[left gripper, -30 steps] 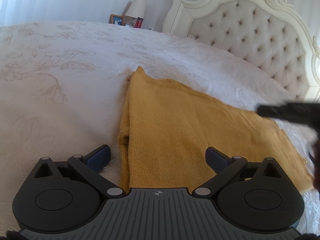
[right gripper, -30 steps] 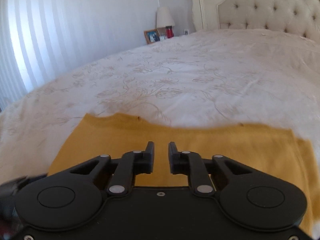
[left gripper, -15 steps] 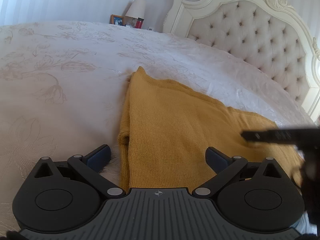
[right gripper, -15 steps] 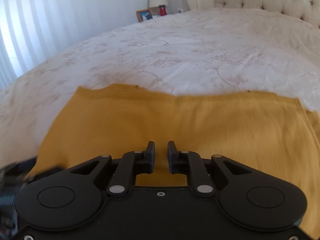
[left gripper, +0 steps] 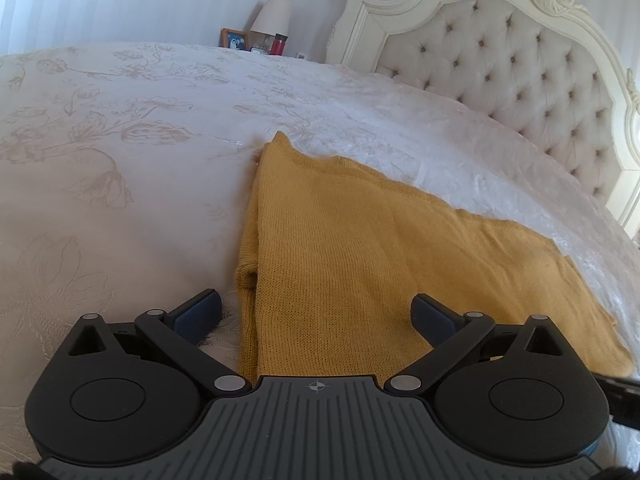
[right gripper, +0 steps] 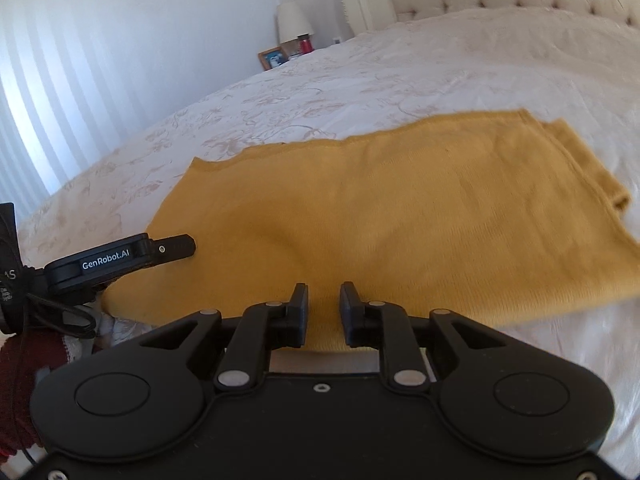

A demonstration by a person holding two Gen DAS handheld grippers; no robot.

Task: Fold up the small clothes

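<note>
Folded mustard knit garment [left gripper: 360, 264] flat on bed [left gripper: 120, 184], bare bedspread beyond every edge, left hand-held gripper [left gripper: 316, 314] spread wide over near edge, right hand-held gripper [right gripper: 324, 308] narrow, just been opening, nothing gripped, dark red sleeve [right gripper: 24, 380] only in right view.

Both tools are matte black with round hubs and silver pivot screws. The left tool [left gripper: 316, 316] has a ribbed grey deck; "GenRobot.AI" marks its side. A dark red sleeve [right gripper: 24, 380] shows beside the right tool [right gripper: 324, 308].
</note>
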